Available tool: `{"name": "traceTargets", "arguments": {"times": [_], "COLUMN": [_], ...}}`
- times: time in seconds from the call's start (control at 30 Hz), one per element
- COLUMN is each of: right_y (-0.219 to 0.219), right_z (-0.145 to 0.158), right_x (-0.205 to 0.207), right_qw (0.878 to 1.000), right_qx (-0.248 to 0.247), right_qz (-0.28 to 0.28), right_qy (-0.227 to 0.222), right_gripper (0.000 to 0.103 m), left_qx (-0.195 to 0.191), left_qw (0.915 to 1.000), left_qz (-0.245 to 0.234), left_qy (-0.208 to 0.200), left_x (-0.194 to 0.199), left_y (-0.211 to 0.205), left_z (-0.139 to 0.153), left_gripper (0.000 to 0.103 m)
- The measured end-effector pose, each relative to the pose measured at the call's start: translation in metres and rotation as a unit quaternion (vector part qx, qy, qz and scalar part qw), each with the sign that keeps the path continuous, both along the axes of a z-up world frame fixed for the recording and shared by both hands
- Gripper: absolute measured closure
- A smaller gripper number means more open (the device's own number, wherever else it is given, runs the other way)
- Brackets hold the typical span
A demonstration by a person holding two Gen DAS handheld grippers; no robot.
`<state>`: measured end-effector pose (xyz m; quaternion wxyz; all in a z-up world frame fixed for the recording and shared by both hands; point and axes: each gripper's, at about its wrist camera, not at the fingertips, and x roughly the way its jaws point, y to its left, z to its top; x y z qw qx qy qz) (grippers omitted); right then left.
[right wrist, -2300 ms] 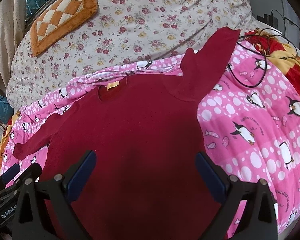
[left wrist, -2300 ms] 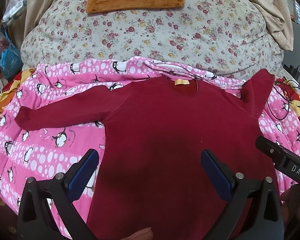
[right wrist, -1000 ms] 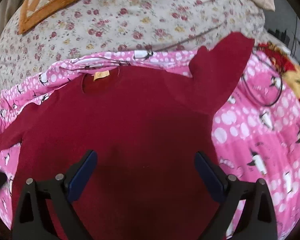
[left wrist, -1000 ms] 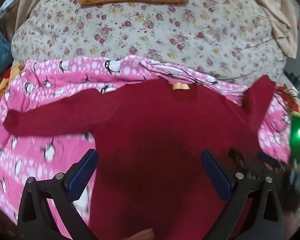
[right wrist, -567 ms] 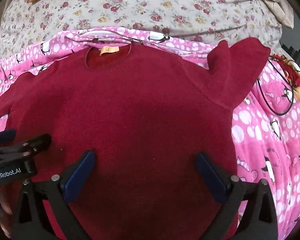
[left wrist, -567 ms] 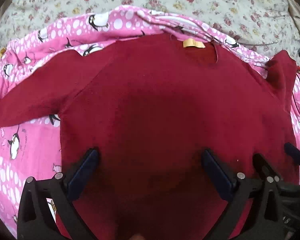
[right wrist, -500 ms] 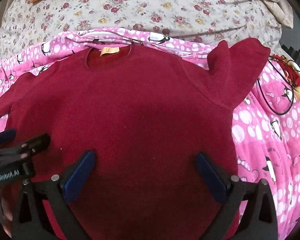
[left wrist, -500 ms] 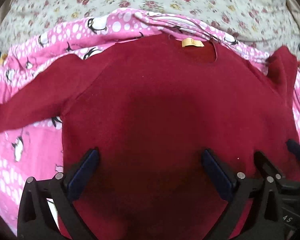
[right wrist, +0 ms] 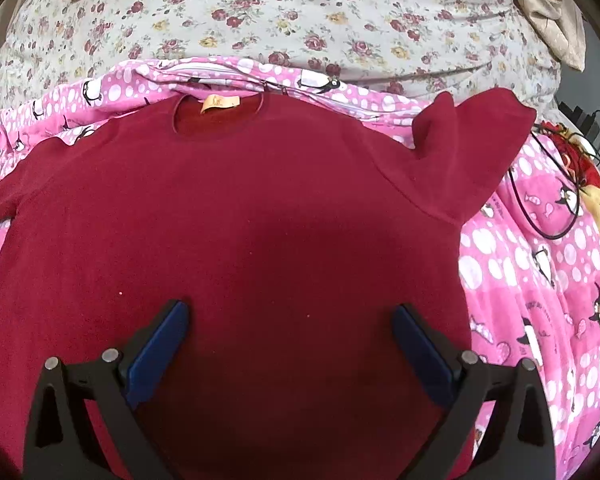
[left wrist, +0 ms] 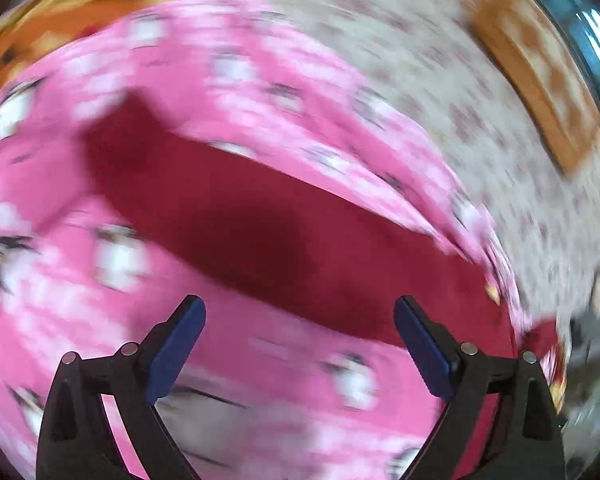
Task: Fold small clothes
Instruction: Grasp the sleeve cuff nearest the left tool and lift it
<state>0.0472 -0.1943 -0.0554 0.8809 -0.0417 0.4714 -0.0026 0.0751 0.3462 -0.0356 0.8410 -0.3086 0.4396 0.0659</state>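
Observation:
A dark red long-sleeved shirt (right wrist: 240, 216) lies flat, front up, on a pink penguin blanket (right wrist: 540, 272), with a yellow neck label (right wrist: 219, 103) at its collar. Its right sleeve (right wrist: 476, 156) is bent up toward the top right. My right gripper (right wrist: 290, 328) is open and empty, low over the shirt's body. The left wrist view is badly blurred. It shows the shirt's left sleeve (left wrist: 228, 204) stretched across the blanket (left wrist: 80, 288). My left gripper (left wrist: 298, 330) is open and empty, just in front of that sleeve.
A floral quilt (right wrist: 300, 12) lies behind the blanket, with an orange checked cushion (left wrist: 540, 76) on it. A black cable (right wrist: 548, 216) loops on the blanket at the right. A beige cloth (right wrist: 548, 4) sits at the top right.
The left gripper has swung sharply left, from over the shirt's body to the left sleeve, and is out of the right wrist view. The right gripper has moved slightly closer to the shirt.

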Motion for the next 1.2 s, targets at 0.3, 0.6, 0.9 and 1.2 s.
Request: {"name": "traceTargets", "arguments": {"times": [0.3, 0.6, 0.9, 1.2], "right_y": [0.001, 0.001, 0.000, -0.004], "right_z": [0.000, -0.002, -0.002, -0.003], "right_x": [0.001, 0.002, 0.003, 0.002], "right_qw": [1.000, 1.000, 1.000, 1.000], "right_qx": [-0.006, -0.008, -0.008, 0.002], "right_qz": [0.002, 0.004, 0.004, 0.002], "right_qy": [-0.001, -0.004, -0.006, 0.000], "right_gripper": [0.000, 0.000, 0.000, 0.000], "left_qx": [0.006, 0.074, 0.172, 0.185], "left_qw": [0.9964, 0.9880, 0.9630, 0.9649], "left_qz": [0.084, 0.133, 0.185, 0.033], "left_qy": [0.005, 0.025, -0.094, -0.183], "left_x": [-0.003, 0.023, -0.015, 0.007], "left_y": [0.073, 0.083, 0.051, -0.061], "left_z": [-0.038, -0.044, 0.060, 0.127], "left_gripper": [0.023, 0.103, 0.103, 0.103]}}
